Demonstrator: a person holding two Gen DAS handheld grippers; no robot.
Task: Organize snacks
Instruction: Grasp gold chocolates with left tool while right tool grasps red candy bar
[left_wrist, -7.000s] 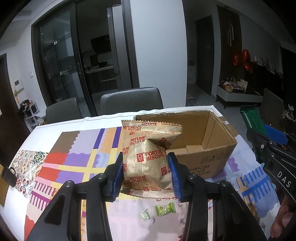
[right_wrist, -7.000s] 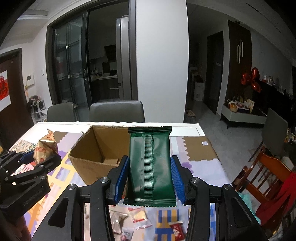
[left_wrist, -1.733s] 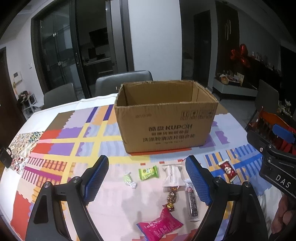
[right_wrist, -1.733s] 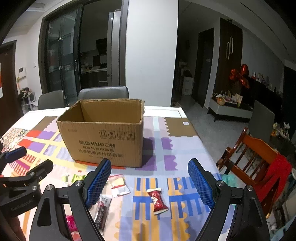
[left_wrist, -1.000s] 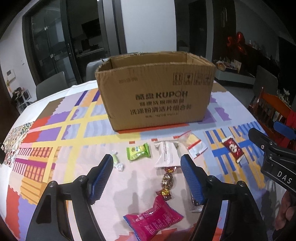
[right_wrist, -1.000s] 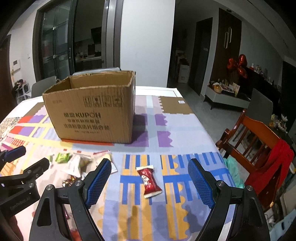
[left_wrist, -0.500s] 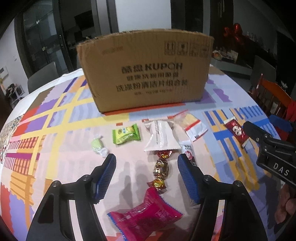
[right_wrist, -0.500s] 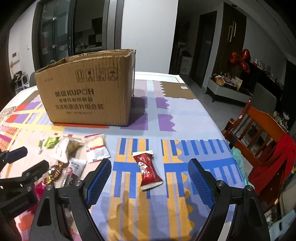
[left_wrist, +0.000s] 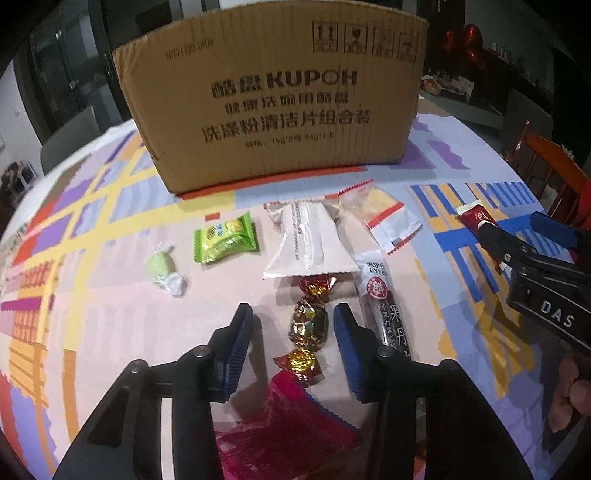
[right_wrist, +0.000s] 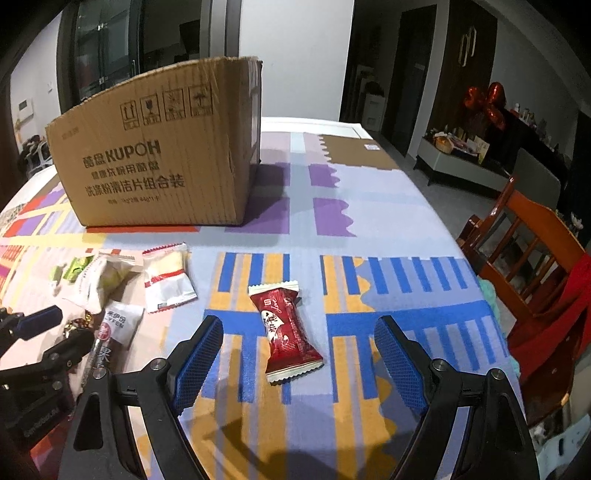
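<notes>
A brown cardboard box (left_wrist: 273, 96) marked KUPOH stands on the patterned tablecloth; it also shows in the right wrist view (right_wrist: 155, 155). Small snacks lie in front of it. My left gripper (left_wrist: 293, 325) is open, low over the table, with its jaws on either side of a gold foil-wrapped candy (left_wrist: 308, 325), not touching it. A pink packet (left_wrist: 280, 424) lies under its fingers. My right gripper (right_wrist: 299, 343) is open wide, its jaws either side of a red candy packet (right_wrist: 284, 328), which also shows in the left wrist view (left_wrist: 476, 216).
Near the gold candy lie a white packet (left_wrist: 310, 240), a green packet (left_wrist: 225, 240), a pale green wrapped sweet (left_wrist: 164, 269), a clear red-striped packet (left_wrist: 384, 218) and a dark stick packet (left_wrist: 388, 317). A wooden chair (right_wrist: 532, 258) stands past the table's right edge.
Both grippers have moved down and forward toward the snacks. The left jaws have narrowed around the gold candy. The right jaws now flank the red packet.
</notes>
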